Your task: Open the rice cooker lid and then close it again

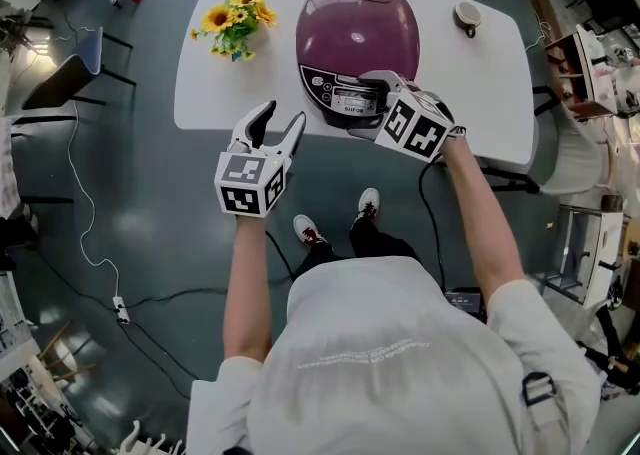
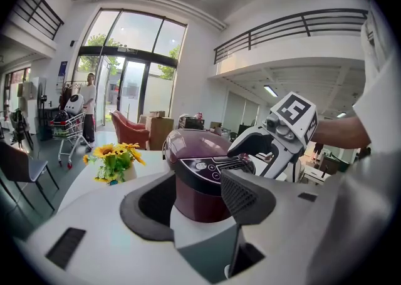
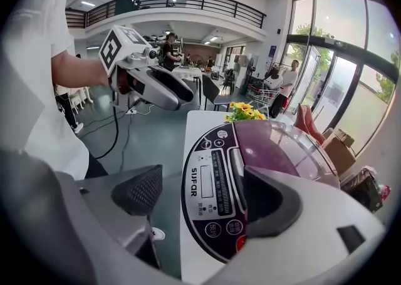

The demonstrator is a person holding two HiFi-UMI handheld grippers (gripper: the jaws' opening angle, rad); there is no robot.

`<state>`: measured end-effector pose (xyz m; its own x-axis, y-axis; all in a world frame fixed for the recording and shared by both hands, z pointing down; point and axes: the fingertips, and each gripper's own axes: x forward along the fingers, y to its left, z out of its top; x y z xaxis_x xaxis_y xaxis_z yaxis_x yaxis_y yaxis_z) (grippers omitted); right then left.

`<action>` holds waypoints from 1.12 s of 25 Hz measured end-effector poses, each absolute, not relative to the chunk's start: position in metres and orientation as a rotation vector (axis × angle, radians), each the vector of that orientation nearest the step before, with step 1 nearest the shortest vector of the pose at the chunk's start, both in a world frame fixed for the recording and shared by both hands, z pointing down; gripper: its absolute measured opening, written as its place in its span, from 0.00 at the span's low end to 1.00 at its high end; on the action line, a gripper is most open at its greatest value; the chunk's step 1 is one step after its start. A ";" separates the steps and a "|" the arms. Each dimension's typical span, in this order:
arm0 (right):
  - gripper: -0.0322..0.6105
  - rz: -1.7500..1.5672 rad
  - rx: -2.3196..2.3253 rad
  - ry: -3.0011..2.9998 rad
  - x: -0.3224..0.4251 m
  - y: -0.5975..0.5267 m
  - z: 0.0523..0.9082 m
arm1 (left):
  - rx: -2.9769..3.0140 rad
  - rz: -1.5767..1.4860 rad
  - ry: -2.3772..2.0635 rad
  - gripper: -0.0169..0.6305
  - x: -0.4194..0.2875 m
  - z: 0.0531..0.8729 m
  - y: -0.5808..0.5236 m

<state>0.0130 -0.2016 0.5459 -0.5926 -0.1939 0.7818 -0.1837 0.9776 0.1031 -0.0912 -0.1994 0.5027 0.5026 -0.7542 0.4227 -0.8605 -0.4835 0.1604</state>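
Your white bench [image 1: 490,93] is carrying a purple rice cooker [image 1: 355,33] near its front edge, sunflowers [image 1: 235,21] sitting to your left, a small round object [image 1: 467,15] to your right.

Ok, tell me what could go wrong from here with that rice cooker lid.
1. The right gripper hangs open over the control panel; it may press a button instead of freeing the lid.
2. The rice cooker stands close to the table's front edge, and the left gripper, open, hovers clear of it, so nothing braces it: a hard push or pull might shift the cooker.
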 end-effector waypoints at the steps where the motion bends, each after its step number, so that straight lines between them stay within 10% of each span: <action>1: 0.66 -0.012 0.266 -2.222 0.013 -0.201 0.546 | 2.400 0.421 -1.345 0.40 -0.090 0.502 -0.199; 28: 0.68 0.039 0.406 -2.287 0.015 -0.213 0.537 | 2.406 0.436 -1.376 0.40 -0.109 0.498 -0.189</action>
